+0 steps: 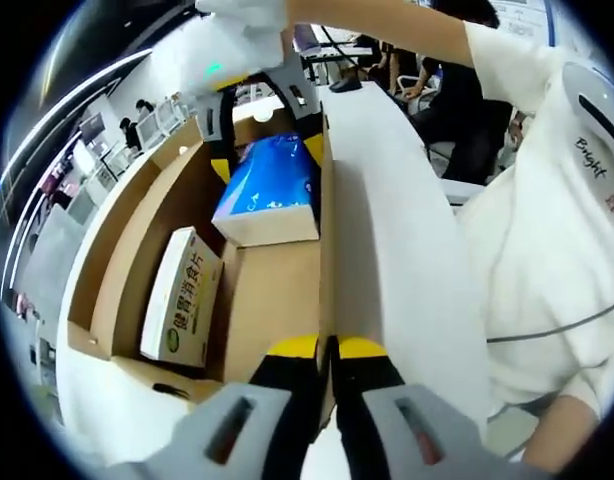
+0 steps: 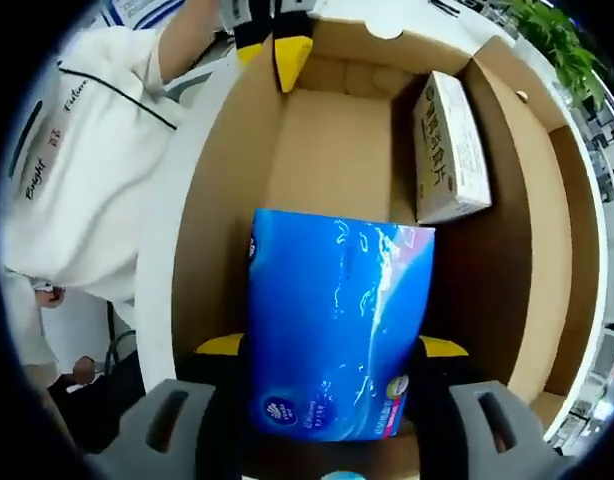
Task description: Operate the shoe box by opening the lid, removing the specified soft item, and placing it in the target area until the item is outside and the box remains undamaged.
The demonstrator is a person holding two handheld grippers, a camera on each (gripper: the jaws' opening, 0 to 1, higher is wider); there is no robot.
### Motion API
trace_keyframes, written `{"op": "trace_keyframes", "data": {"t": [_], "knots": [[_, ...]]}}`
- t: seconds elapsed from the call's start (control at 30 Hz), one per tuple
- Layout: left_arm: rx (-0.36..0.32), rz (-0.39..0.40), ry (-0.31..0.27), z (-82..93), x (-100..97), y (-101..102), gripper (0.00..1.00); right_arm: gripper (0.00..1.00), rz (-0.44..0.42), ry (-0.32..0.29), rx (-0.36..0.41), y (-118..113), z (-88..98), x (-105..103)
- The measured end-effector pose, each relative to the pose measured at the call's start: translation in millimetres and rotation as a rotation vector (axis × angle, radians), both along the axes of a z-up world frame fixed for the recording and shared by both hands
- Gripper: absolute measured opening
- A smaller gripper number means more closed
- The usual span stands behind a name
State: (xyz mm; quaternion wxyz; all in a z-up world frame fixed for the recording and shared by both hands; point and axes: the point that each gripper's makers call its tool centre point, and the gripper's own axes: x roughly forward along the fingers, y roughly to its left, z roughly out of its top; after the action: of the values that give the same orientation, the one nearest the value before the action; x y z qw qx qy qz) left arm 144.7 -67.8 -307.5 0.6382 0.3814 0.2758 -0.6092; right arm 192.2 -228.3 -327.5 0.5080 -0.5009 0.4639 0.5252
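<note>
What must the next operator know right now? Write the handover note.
Left gripper: shut on the box wall, steadying it.
Right gripper: shut on the blue tissue pack, inside the box.
Small green-lettered carton lies in the box beside the pack.
Done: box open, pack gripped.
Left: lift the pack clear of the box, set it in the target area, then release the wall gently.

Ahead of the right claw [image 2: 332, 345], bare box floor [image 2: 332, 150] lies open; a carton [image 2: 449, 150] lines its right wall.
</note>
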Motion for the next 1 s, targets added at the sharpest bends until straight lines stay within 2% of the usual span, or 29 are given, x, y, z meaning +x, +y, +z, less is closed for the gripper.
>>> {"op": "trace_keyframes", "data": {"t": [0.3,0.43,0.57,0.73,1.0], "knots": [[0.004,0.002,-0.009,-0.5,-0.6,0,0.03,0.71,-0.025,-0.007,-0.034,2,-7.4,-4],[0.005,0.003,-0.005,-0.6,-0.3,0,0.03,0.74,-0.038,0.018,-0.017,2,-13.4,-2],[0.004,0.008,-0.006,-0.7,-0.1,-1,0.03,0.77,-0.06,0.056,-0.037,1,-23.5,3],[-0.007,0.008,-0.011,-0.3,0.5,-1,0.04,0.8,-0.069,0.027,-0.144,-2,-29.0,1],[-0.015,0.004,-0.016,0.1,0.5,-1,0.04,0.8,-0.079,0.03,-0.132,-3,-28.7,-1]]}}
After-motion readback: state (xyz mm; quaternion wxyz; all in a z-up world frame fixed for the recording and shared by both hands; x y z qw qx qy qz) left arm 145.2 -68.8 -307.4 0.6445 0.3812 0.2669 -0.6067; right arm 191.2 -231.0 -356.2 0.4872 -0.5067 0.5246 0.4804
